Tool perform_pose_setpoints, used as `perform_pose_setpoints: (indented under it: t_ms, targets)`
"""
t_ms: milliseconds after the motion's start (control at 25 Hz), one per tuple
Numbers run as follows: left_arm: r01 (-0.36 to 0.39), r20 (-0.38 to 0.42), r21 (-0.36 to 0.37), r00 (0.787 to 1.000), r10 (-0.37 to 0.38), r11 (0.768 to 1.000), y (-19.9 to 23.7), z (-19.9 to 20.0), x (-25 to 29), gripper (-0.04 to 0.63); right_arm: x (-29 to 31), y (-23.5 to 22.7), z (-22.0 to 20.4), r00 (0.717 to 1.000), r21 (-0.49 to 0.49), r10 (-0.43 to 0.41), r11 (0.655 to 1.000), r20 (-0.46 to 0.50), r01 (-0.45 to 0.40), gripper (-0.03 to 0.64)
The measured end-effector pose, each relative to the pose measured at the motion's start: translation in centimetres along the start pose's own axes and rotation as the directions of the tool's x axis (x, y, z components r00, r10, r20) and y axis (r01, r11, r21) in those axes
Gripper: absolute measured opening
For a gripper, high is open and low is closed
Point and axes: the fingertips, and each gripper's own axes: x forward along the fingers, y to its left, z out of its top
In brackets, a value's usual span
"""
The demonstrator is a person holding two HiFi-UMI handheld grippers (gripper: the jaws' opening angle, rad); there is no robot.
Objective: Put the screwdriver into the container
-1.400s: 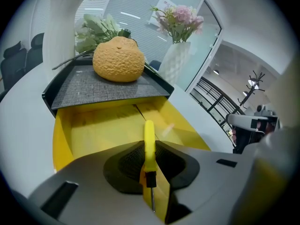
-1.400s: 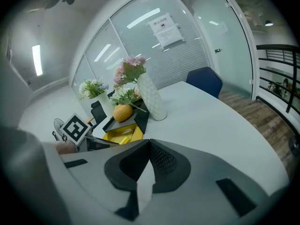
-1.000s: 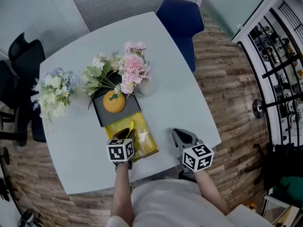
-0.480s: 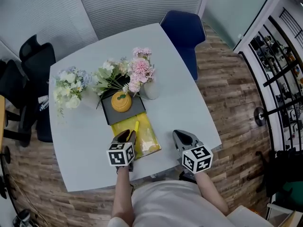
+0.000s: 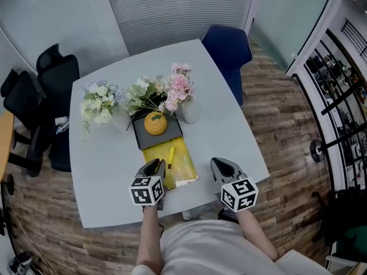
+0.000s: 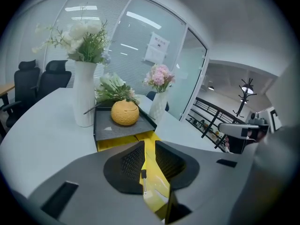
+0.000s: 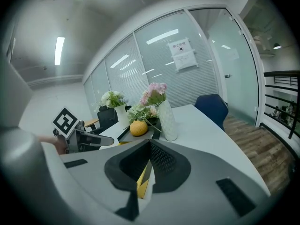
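- The slim yellow-handled screwdriver lies flat in the shallow yellow container, handle pointing away from the person and metal tip toward them. From how it lies, I'd judge the placing is as good as done.
- The left gripper hovers low over the container's near end, just beside the tool. Its jaws stand a narrow slit apart. Its own view shows the screwdriver through that slit, lying below rather than pinched, which reads to me as a let-go posture.
- The right gripper is over the pale grey table, off to the side. Its jaws are pressed together at the tips on nothing, and it seems simply kept out of the way.
- The container sits toward the table's near edge, within easy reach. It meets a dark grey tray that bears a round orange pot. Whether it tucks under that tray I cannot tell.
- The white vase of pink flowers stands behind, clear of the working path.
- A white paper notice hangs on the glass wall, its print too small to read.
- The marker cube on each gripper carries black-and-white square patterns, no letters.
- I see no brand on the tool or the container.
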Motion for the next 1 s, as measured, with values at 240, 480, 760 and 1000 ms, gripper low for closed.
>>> perform_pose_setpoints:
  t_ms: [240, 480, 760, 1000]
  targets:
    - [0.001, 0.066, 0.021, 0.998, -0.002, 1.0, -0.6, 1.1, -2.1, 0.061, -0.7, 1.1, 0.7, 0.999, 0.013, 0.02, 1.0, 0.033, -0.02, 0.015]
    - [0.004, 0.133, 0.028, 0.991, -0.008, 1.0, -1.5, 1.7, -4.7, 0.051, -1.5, 2.7, 1.1, 0.998, 0.005, 0.042, 0.999, 0.056, -0.042, 0.015]
    - [-0.001, 0.173, 0.024, 0.985, -0.003, 1.0, -1.4, 1.5, -7.2, 0.021, -2.3, 4.7, 1.7, 0.995, -0.024, 0.058, 0.998, 0.077, -0.056, 0.015]
    - [-0.004, 0.187, 0.031, 0.982, -0.002, 1.0, -1.2, 1.3, -8.2, 0.011, -3.0, 5.4, 1.3, 0.995, -0.025, 0.054, 0.998, 0.083, -0.052, 0.015]
